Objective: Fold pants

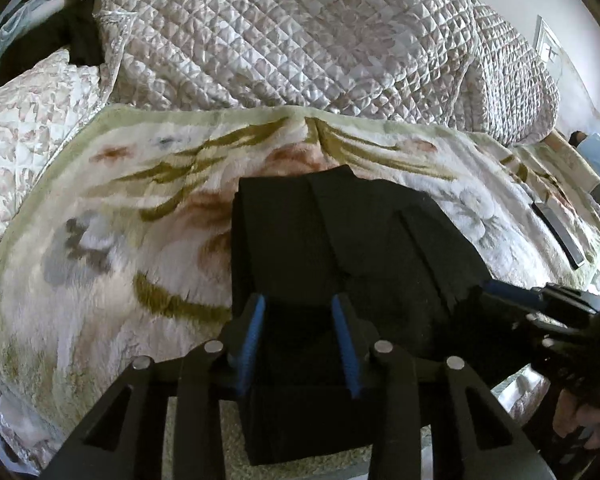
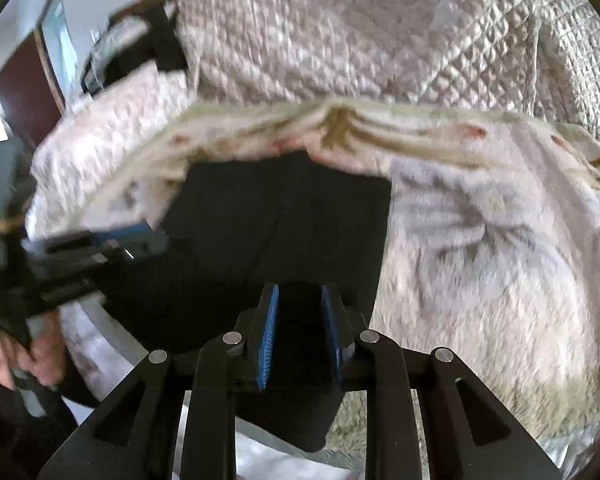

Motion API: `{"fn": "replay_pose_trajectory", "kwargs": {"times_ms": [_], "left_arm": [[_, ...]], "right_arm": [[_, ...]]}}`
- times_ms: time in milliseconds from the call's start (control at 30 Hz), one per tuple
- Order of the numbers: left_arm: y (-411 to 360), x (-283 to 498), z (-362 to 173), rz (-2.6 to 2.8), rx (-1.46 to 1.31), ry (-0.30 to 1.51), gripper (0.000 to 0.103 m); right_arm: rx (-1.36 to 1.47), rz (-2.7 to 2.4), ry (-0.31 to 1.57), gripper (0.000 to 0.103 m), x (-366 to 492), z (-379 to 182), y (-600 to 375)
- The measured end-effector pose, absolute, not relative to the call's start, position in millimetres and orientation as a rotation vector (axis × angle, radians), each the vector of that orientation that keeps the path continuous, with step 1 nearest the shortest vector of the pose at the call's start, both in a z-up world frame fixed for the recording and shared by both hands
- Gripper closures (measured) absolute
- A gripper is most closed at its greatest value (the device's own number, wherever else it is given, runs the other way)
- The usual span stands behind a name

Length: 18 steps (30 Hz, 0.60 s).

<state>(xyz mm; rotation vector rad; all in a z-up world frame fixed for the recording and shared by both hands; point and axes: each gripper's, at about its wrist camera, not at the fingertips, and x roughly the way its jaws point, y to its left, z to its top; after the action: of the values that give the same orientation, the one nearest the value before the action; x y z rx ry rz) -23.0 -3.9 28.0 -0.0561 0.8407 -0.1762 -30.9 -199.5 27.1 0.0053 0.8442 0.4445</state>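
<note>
Black pants (image 1: 340, 240) partly folded, frame centre, on floral blanket (image 1: 100, 220) over bed. Left claw (image 1: 299, 340), right claw (image 2: 299, 332) both parted, straddling near edge, likely for next fold.

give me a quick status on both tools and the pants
Left tool open over near edge of black pants. Right tool open, same edge. Pants partly folded on floral blanket. Nothing blocking.
</note>
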Motion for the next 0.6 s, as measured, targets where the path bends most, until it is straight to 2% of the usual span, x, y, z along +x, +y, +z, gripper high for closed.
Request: {"fn": "replay_pose_trajectory", "kwargs": {"times_ms": [600], "left_arm": [[24,-17,26,-0.144,-0.112,0.826,0.063]], "right_arm": [[0.118,0.406,0.837,0.081,-24,36,-221]]}}
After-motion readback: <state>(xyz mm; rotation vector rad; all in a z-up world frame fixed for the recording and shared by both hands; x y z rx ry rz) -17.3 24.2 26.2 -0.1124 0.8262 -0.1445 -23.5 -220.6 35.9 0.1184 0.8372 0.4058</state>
